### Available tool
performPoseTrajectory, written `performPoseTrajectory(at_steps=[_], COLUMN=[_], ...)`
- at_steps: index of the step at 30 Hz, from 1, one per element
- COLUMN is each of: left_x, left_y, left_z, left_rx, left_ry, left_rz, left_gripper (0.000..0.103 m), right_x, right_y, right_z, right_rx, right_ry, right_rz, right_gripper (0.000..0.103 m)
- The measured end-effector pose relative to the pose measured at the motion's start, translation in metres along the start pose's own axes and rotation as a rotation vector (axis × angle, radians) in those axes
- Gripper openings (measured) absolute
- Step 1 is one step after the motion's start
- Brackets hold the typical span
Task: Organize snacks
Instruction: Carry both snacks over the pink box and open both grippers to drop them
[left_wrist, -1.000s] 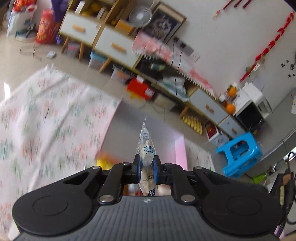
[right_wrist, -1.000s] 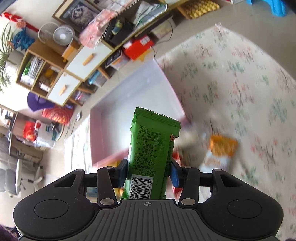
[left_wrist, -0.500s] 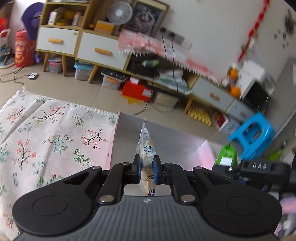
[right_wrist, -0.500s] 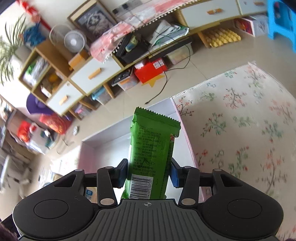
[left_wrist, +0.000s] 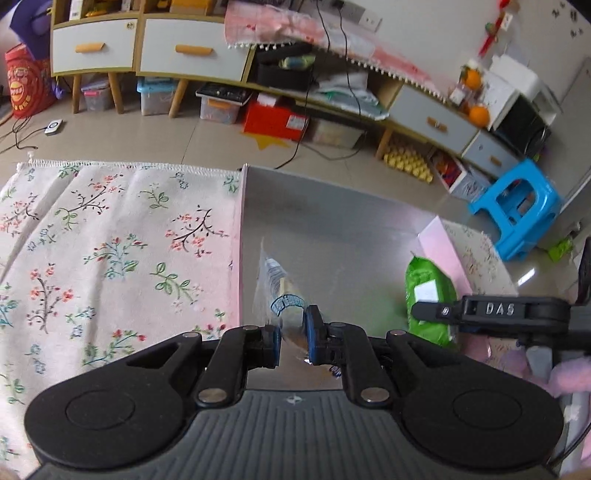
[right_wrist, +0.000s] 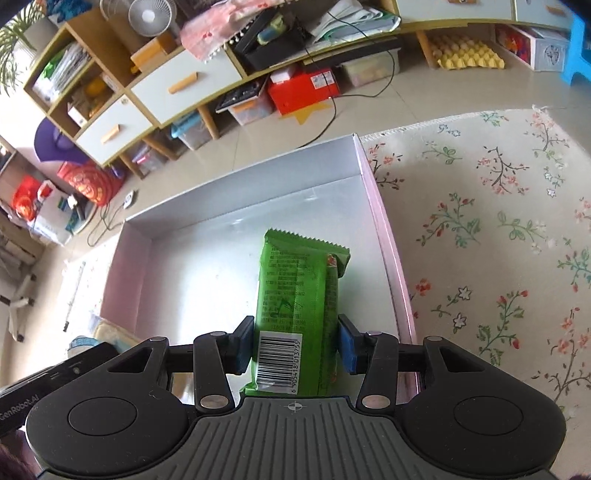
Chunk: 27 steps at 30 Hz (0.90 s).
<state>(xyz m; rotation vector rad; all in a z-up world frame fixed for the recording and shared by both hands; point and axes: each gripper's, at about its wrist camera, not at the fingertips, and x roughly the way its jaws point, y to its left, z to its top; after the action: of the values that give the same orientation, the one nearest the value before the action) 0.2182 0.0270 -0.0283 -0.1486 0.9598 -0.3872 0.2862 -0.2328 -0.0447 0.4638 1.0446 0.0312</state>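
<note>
Pink-walled, our wide cardboard box (right_wrist: 384, 221) with its silvery floor sat on the floral cloth (left_wrist: 110, 240). We held the right gripper (right_wrist: 295, 347) narrowly parted beside the green wrapped snack bar (right_wrist: 299, 295), the left gripper (left_wrist: 292, 341) slightly apart around the clear-wrapped biscuit (left_wrist: 280, 295). Either packet, we judged, could topple sideways against the wall.

Green snack packet (right_wrist: 301, 306) lies flat in the pink-walled, silver-floored box (right_wrist: 388, 236), toward its right wall, serrated end pointing to 12 o'clock, barcode at 6. Clear-wrapped snack (left_wrist: 280, 295), blue-labelled and blurred, tilts toward 11 o'clock by the box's left wall.
</note>
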Motion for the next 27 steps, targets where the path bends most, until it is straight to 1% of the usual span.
performPoseTrajectory(at_steps=[3, 6, 12, 14, 15, 16, 17, 18, 19, 20, 21, 22, 24, 27], left_x=[0.004, 0.008, 0.019, 0.02, 0.019, 0.019, 0.017, 0.015, 0.014, 0.012, 0.011, 0.008, 0.003, -0.008], left_y=[-0.003, -0.002, -0.009, -0.011, -0.012, -0.013, -0.014, -0.015, -0.017, -0.018, -0.021, -0.024, -0.03, -0.038], left_z=[-0.002, -0.002, -0.004, -0.005, -0.005, -0.005, -0.005, -0.006, -0.006, -0.006, -0.006, -0.007, -0.007, -0.01], left_rx=[0.033, 0.022, 0.045, 0.057, 0.062, 0.066, 0.072, 0.08, 0.089, 0.096, 0.102, 0.112, 0.135, 0.16], left_ry=[0.009, 0.009, -0.008, -0.015, -0.024, -0.037, -0.052, -0.067, -0.074, -0.078, -0.083, -0.091, -0.102, -0.113], left_rz=[0.009, -0.002, -0.035, -0.039, -0.028, -0.009, 0.012, 0.029, 0.04, 0.048, 0.057, 0.065, 0.073, 0.092], left_gripper=[0.012, 0.012, 0.013, 0.014, 0.019, 0.021, 0.026, 0.034, 0.038, 0.047, 0.056, 0.059, 0.073, 0.082], right_x=[-0.001, -0.002, -0.003, -0.004, -0.004, -0.006, -0.007, -0.009, -0.012, -0.016, -0.019, -0.023, -0.031, -0.043], right_y=[0.0, -0.002, -0.003, -0.003, -0.003, -0.004, -0.004, -0.006, -0.006, -0.006, -0.006, -0.005, -0.001, 0.004], right_z=[0.0, 0.0, 0.0, 0.0, 0.0, 0.001, 0.002, 0.003, 0.003, 0.004, 0.004, 0.004, 0.002, -0.003], right_rx=[0.006, 0.02, 0.014, 0.015, 0.017, 0.018, 0.02, 0.024, 0.026, 0.024, 0.021, 0.017, 0.008, -0.012], right_ry=[-0.002, -0.008, -0.023, -0.029, -0.036, -0.043, -0.045, -0.05, -0.057, -0.065, -0.073, -0.077, -0.082, -0.081], right_rz=[0.001, 0.007, -0.002, -0.003, -0.006, 0.0, 0.003, 0.006, 0.008, 0.011, 0.011, 0.008, 0.005, -0.002], right_gripper=[0.045, 0.045, 0.045, 0.047, 0.047, 0.048, 0.049, 0.052, 0.058, 0.063, 0.065, 0.067, 0.068, 0.071])
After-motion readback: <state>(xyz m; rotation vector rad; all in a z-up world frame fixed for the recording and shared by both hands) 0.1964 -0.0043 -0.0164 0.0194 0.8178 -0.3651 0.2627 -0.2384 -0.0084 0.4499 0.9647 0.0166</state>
